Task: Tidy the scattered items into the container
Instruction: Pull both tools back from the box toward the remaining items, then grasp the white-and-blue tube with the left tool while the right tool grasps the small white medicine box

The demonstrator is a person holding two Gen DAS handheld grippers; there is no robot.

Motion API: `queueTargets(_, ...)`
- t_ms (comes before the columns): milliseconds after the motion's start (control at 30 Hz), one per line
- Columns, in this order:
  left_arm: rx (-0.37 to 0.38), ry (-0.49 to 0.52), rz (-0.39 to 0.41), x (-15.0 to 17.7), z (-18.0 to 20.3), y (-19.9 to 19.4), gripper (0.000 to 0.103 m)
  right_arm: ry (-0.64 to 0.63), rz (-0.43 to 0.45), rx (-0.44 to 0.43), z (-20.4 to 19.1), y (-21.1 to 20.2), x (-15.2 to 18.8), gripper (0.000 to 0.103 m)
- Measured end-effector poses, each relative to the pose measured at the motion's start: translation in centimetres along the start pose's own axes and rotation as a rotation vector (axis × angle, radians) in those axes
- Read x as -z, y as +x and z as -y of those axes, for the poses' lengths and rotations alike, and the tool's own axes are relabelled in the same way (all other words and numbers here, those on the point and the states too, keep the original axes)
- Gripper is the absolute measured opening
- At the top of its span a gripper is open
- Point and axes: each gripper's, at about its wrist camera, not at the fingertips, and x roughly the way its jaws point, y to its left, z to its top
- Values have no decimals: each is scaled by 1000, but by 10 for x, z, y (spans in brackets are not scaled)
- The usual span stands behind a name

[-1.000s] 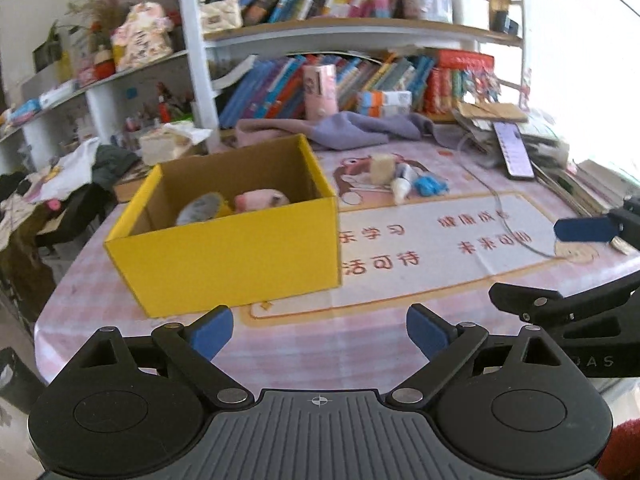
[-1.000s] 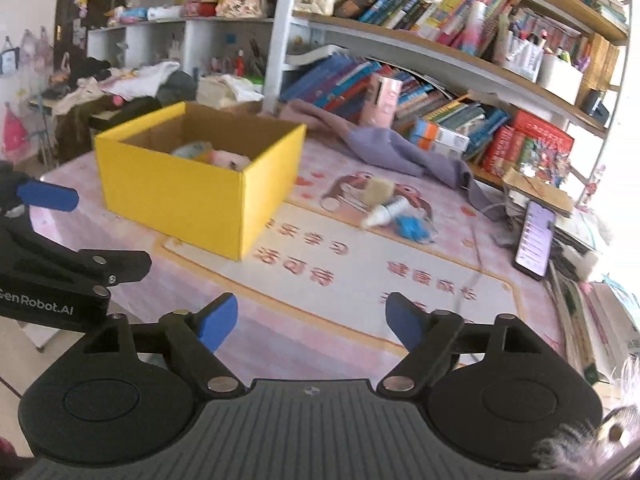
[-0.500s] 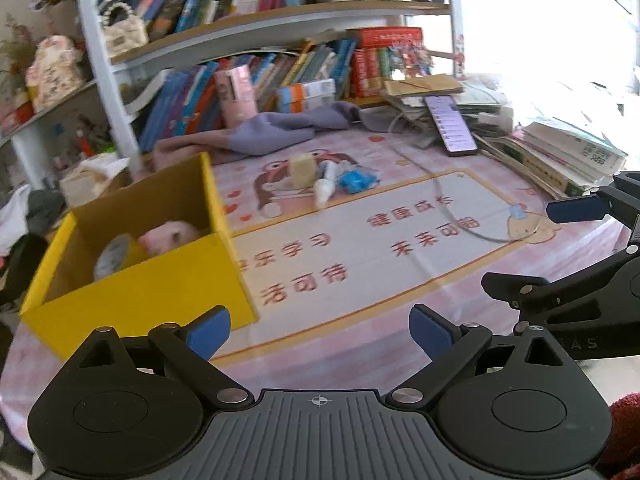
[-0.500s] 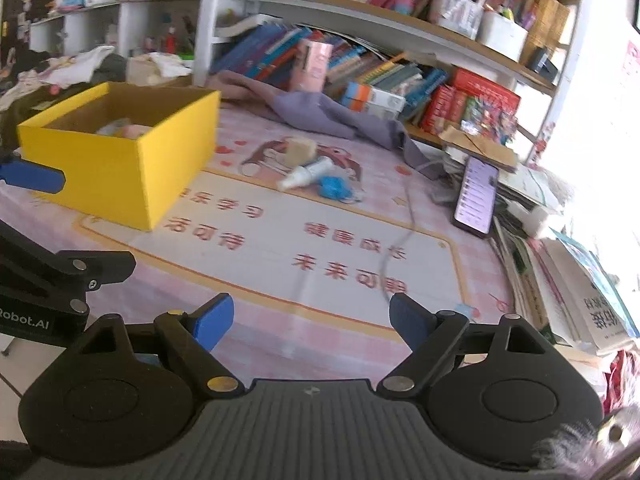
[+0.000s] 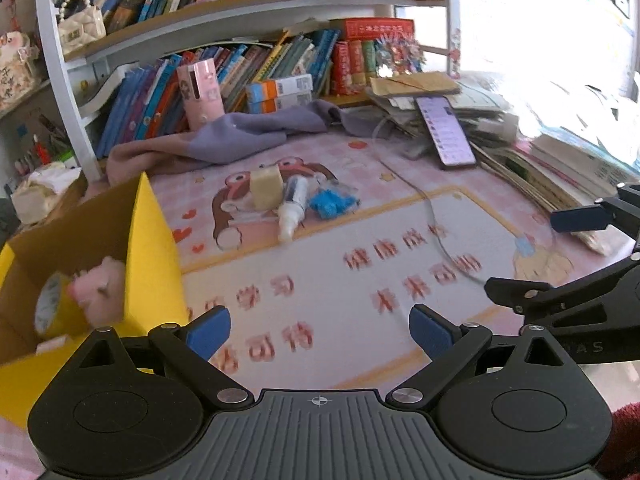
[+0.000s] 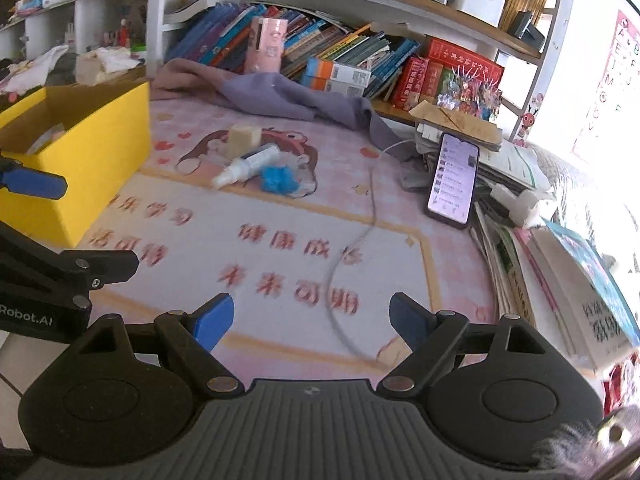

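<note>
The white spray bottle (image 6: 247,165) lies on the pink table mat (image 6: 280,216) at twelve o'clock, nozzle toward seven, long axis running seven-to-one, touching a beige block (image 6: 243,137) and blue wad (image 6: 277,178). The yellow box (image 6: 76,160) sits at ten o'clock. Both left gripper (image 5: 319,330) and right gripper (image 6: 311,319) hang apart, empty; "Robot.AI" is readable on the left one.

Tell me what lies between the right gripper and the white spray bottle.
In the right wrist view, only bare printed mat lies between the open right gripper and the white spray bottle; a thin cable runs just to the side.
</note>
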Motion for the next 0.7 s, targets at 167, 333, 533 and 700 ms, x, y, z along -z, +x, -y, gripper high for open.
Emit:
queueTargets(167,-36,-58,-16,-26,-1,25,98,-2,-4,-26,27,30,-24,85)
queueTargets(333,-84,-100,-27,-46,1,44,97,-30,4,-75,46,56,-46,85)
queueTargets(533,-123,-116,-45,-69,7,65,96,-35,13,-130,69,82,-63,85)
queueTargets(700,-158,-112,-50,-86,9,81,94,-9,20,-158,88,104,-77,85)
